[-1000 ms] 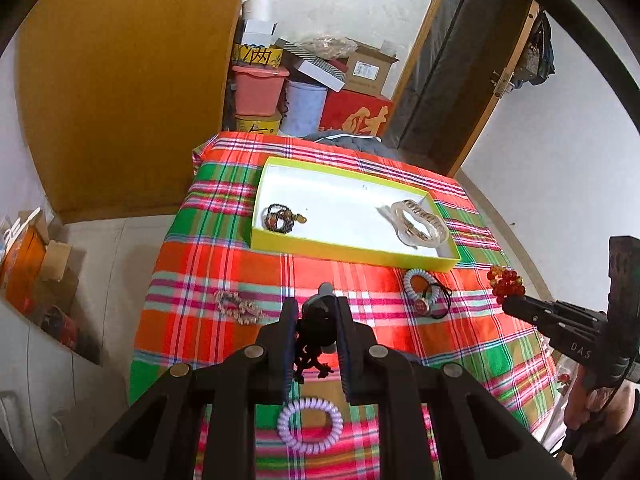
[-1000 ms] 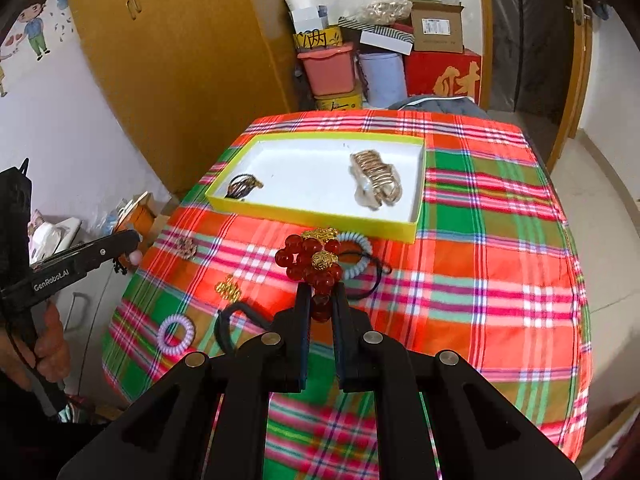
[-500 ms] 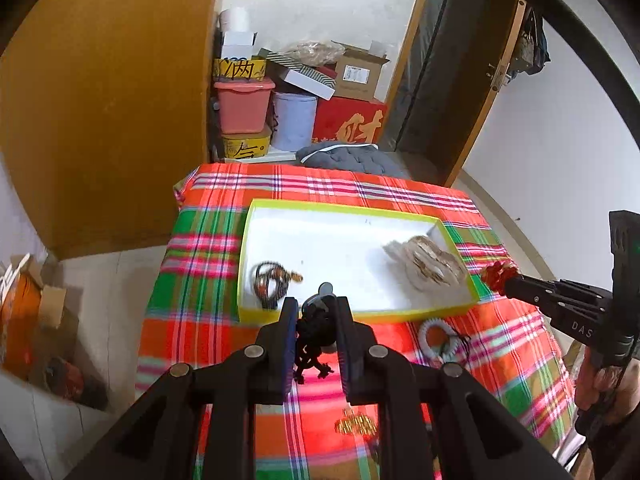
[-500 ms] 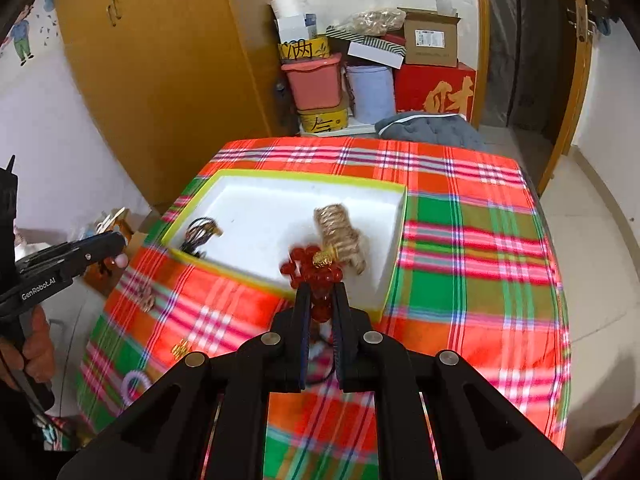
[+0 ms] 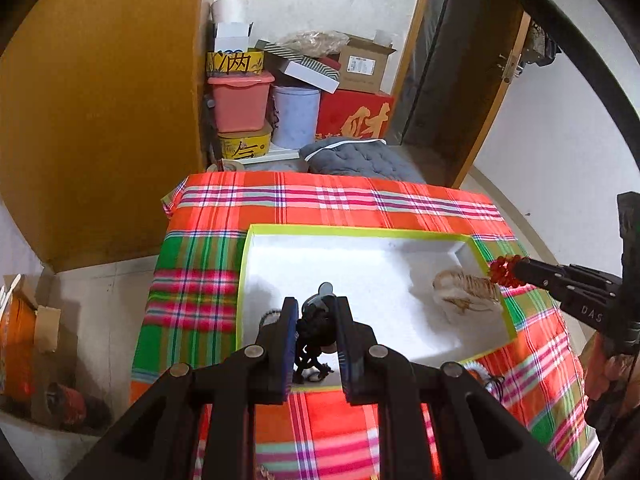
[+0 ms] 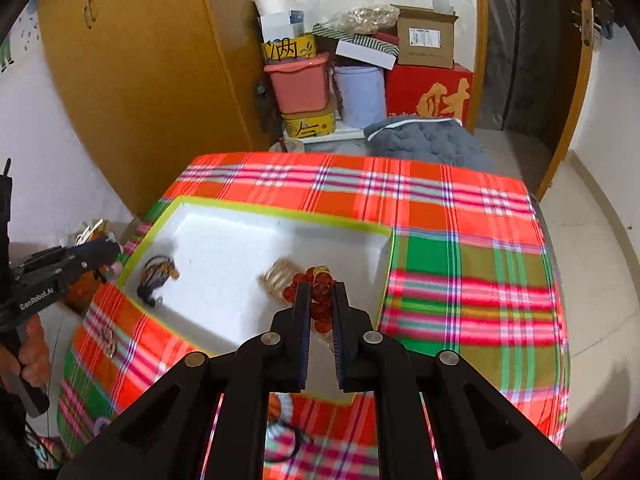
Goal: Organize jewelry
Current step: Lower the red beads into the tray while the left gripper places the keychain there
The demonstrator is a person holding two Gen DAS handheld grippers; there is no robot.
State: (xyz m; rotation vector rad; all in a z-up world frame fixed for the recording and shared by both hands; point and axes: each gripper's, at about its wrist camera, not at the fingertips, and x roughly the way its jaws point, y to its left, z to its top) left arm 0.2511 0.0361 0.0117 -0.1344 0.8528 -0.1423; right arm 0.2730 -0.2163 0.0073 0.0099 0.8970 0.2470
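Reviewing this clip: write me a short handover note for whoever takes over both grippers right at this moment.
Left gripper: shut on a black beaded piece, over the tray's near-left part.
Right gripper: shut on a red bead bracelet, over the gold bangles.
Done: dark bracelet and gold bangles lie in the yellow-rimmed tray.
Left: release both pieces into the tray, then fetch the pieces left on the plaid cloth.

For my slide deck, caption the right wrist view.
Right tongs shut on red bead bracelet over the yellow-rimmed white tray.

Two bracelets (image 6: 157, 276) lie apart in the tray (image 6: 280, 216) on the table (image 6: 460, 264).
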